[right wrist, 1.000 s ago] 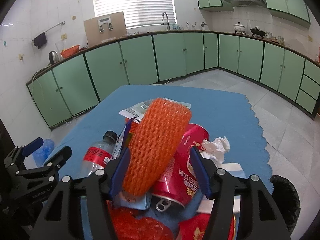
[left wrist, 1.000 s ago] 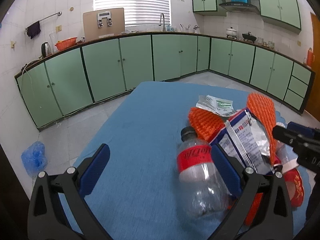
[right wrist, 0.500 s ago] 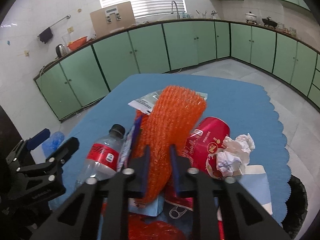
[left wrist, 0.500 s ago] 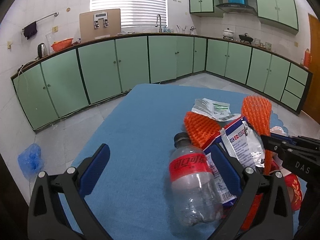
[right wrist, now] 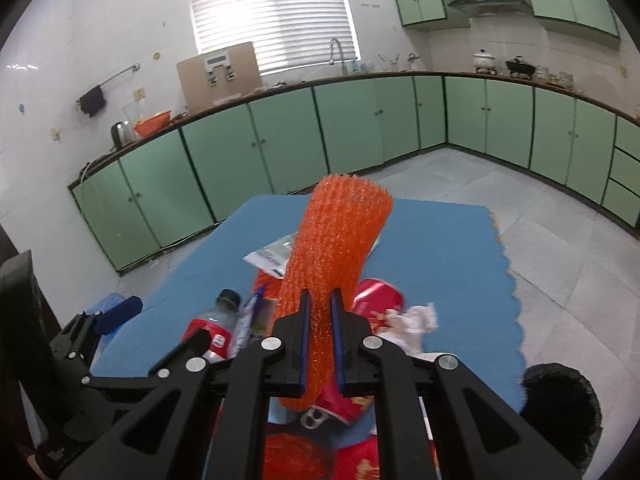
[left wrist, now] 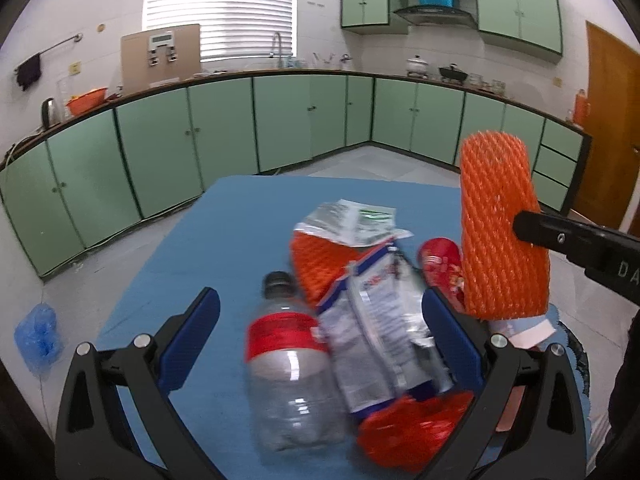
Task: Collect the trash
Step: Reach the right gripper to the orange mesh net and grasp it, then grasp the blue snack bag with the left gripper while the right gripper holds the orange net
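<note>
Right gripper (right wrist: 319,312) has its fingers pinched tight on the orange foam net sleeve (right wrist: 334,240), squeezing it flat at the lower part while the rest stands up tall, clear of the pile on the blue tablecloth (right wrist: 440,248). The left gripper (left wrist: 320,320) hangs wide open, one blue pad on either side of the clear plastic bottle with the red label (left wrist: 290,376) and the crinkled silver snack wrapper (left wrist: 376,320), touching neither as far as I can tell. Under the lifted sleeve sit a red drink can (right wrist: 376,300), a crumpled white tissue (right wrist: 412,320) and a second orange net (left wrist: 320,264) half buried beneath a torn packet (left wrist: 352,220). Now the risks: that sleeve is soft and springy, held only by a narrow pinch, so a quick swing could let it slip free or flop sideways. It could also snag the loose wrappers below. And if the left fingers close now, the round bottle could roll out from between them, or they could catch the wrapper along with it.
</note>
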Demonstrator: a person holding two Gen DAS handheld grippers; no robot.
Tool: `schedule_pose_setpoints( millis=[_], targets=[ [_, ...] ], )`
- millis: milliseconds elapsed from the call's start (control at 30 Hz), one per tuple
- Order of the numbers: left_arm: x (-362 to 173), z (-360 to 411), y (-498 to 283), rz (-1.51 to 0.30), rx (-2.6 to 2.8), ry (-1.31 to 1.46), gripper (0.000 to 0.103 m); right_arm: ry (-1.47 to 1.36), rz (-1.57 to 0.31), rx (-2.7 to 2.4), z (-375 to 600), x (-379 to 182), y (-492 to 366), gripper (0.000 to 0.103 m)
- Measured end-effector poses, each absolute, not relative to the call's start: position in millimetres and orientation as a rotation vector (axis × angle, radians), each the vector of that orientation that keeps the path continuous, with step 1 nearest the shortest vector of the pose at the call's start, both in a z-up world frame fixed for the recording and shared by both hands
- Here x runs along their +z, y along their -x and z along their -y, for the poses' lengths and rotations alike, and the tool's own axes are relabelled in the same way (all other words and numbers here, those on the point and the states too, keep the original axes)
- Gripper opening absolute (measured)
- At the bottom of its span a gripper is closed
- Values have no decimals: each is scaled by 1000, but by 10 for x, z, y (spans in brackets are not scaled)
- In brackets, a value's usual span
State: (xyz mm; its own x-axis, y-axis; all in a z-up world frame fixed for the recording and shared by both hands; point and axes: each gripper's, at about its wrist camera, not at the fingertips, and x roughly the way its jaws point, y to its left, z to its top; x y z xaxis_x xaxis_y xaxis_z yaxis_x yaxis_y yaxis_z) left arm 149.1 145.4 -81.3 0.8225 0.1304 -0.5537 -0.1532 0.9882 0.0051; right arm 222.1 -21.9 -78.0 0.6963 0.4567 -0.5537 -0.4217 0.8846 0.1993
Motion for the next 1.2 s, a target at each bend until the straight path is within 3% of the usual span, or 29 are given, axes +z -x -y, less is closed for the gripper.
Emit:
schedule_pose_setpoints(
  millis=[300,433,700,767,867,967,1200],
  targets=[
    [-987,-1186,-1763,-632,155,0,97,-55,-636,461,343,-854,-2232,10],
    [-1068,-1200,-1831,-663,169,11,74,-59,-638,459,376,-882,-2249,10],
    [-1020,-1301,-1768,-635,132,72,40,-78,-647,449,433,-897,-2267,10],
    [-975,-1327,-1735,-617,123,86,24,-79,-642,449,449,-896,-2246,10],
    [-939,-1358,-1705,-602,98,111,9,-70,-626,446,466,-863,-2213,10],
    [-932,-1369,-1695,-597,95,108,2,-76,-617,447,496,-827,-2191,10],
    [-798,-1395,-1591,-546,106,106,0,-89,-595,434,620,-751,-2118,10]
  ],
)
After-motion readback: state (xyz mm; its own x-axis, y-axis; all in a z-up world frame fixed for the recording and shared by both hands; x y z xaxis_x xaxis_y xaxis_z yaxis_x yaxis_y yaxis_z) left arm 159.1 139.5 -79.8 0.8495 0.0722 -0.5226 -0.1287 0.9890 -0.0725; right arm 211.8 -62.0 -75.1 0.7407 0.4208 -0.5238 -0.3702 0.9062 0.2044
